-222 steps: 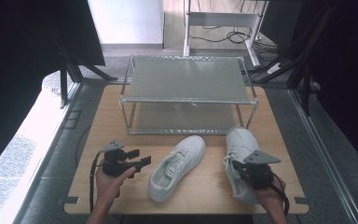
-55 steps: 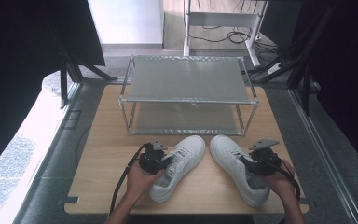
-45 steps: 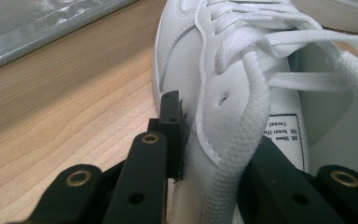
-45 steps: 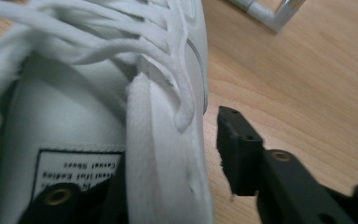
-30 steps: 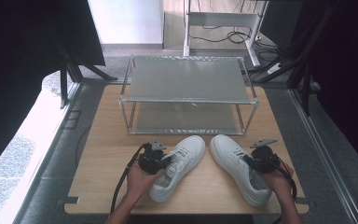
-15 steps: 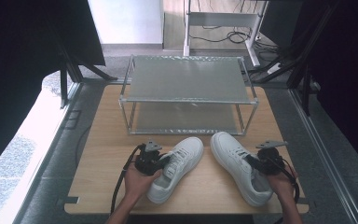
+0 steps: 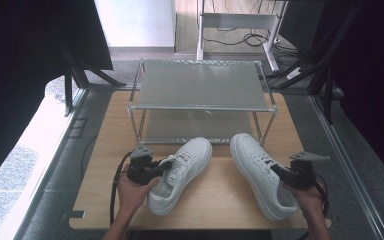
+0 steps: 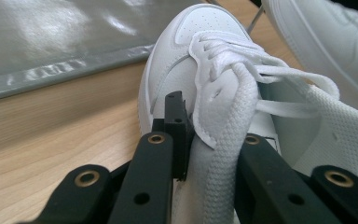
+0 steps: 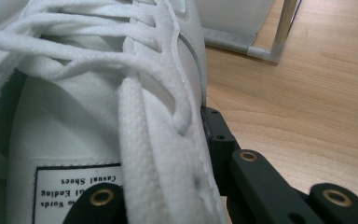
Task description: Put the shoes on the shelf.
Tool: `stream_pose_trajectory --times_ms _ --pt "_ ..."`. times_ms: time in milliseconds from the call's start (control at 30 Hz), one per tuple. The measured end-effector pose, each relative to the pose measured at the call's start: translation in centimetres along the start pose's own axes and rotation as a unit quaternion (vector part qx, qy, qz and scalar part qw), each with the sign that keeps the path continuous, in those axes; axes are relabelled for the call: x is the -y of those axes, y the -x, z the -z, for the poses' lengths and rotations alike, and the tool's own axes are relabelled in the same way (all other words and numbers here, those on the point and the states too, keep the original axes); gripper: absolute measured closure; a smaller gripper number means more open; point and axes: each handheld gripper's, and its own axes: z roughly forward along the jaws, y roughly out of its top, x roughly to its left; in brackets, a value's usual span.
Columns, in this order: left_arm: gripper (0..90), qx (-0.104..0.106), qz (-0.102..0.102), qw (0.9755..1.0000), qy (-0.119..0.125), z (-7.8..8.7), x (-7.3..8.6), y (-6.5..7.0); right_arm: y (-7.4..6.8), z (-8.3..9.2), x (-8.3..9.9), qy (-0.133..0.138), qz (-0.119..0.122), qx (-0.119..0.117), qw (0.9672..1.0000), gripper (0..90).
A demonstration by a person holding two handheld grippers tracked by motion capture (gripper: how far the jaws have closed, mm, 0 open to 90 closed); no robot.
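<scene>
The 2 white sneakers lie on the wooden table (image 7: 105, 150) just in front of the metal shoe rack (image 7: 200, 92), toes pointing toward it: the left sneaker (image 7: 180, 172) angled so its toe nearly reaches the rack's lower shelf, the right sneaker (image 7: 260, 172) beside it with its toe close to the rack's front right leg. Each is held by its collar wall rather than by the sole or toe, which I judge is so that it can be lifted and slid toe-first onto a shelf without the jaws fouling the rack. The left gripper (image 8: 209, 154) is clamped narrow on the near side wall of the left sneaker, 1 jaw outside and 1 inside the opening; the right gripper (image 9: 168, 186) is likewise closed on the side wall of the right sneaker, its outer jaw flat against the leather. The high view gives what the gripper views cannot: both hands at the rack's near side, the 2 shelves and the spacing of the pair. The left gripper view, in turn, shows the knitted collar pinched between the jaws, and the right gripper view shows the printed label (image 9: 74, 179) on the insole and the laces (image 9: 98, 70), too small to make out from above.
</scene>
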Motion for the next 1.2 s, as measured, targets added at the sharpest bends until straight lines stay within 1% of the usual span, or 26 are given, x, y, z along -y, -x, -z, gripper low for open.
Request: stream_pose_trajectory --times_ms 100,200,267,333,433,633,867,900,1000,1133,1200 --pt "82.0 -0.001 0.006 0.9999 0.009 0.7 -0.1 -0.3 -0.1 0.1 0.0 0.002 0.004 0.004 1.0000 86.9" --pt "81.8 -0.004 0.009 0.9998 0.015 1.2 -0.1 -0.5 -0.1 0.1 0.0 0.004 0.004 0.001 1.0000 86.9" --pt "81.7 -0.002 0.010 0.9998 0.016 1.4 -0.1 -0.6 -0.1 0.2 0.0 0.006 0.003 -0.001 1.0000 86.9" --pt "81.8 0.001 0.017 0.9997 0.020 1.6 -0.1 -0.8 -0.2 0.3 -0.1 0.009 0.003 0.001 1.0000 86.9" --pt "81.8 0.007 0.019 0.9995 0.023 1.8 -0.1 -0.9 -0.4 0.4 -0.2 0.012 0.008 0.009 0.9999 86.9" --pt "81.8 0.015 0.022 0.9991 0.032 2.3 -0.3 -0.8 -0.4 0.7 -0.3 0.022 0.005 0.002 0.9997 86.9" --pt "81.8 0.021 0.024 0.9984 0.047 3.1 -0.6 -0.6 -0.9 1.1 -0.7 0.033 0.005 0.003 0.9994 86.9" --pt "81.7 0.023 0.023 0.9983 0.048 3.2 -0.6 -0.6 -0.9 1.2 -0.7 0.036 0.004 0.001 0.9993 86.9" --pt "81.7 0.028 0.026 0.9978 0.053 3.3 -0.8 -0.6 -1.1 1.5 -1.0 0.042 0.003 -0.007 0.9991 86.9" --pt "81.8 0.026 0.022 0.9978 0.057 3.5 -1.0 -0.5 -1.3 1.8 -1.2 0.053 0.002 -0.011 0.9985 86.9" --pt "81.7 0.026 0.023 0.9976 0.060 3.6 -1.1 -0.4 -1.4 1.9 -1.4 0.054 0.004 -0.009 0.9985 86.9"
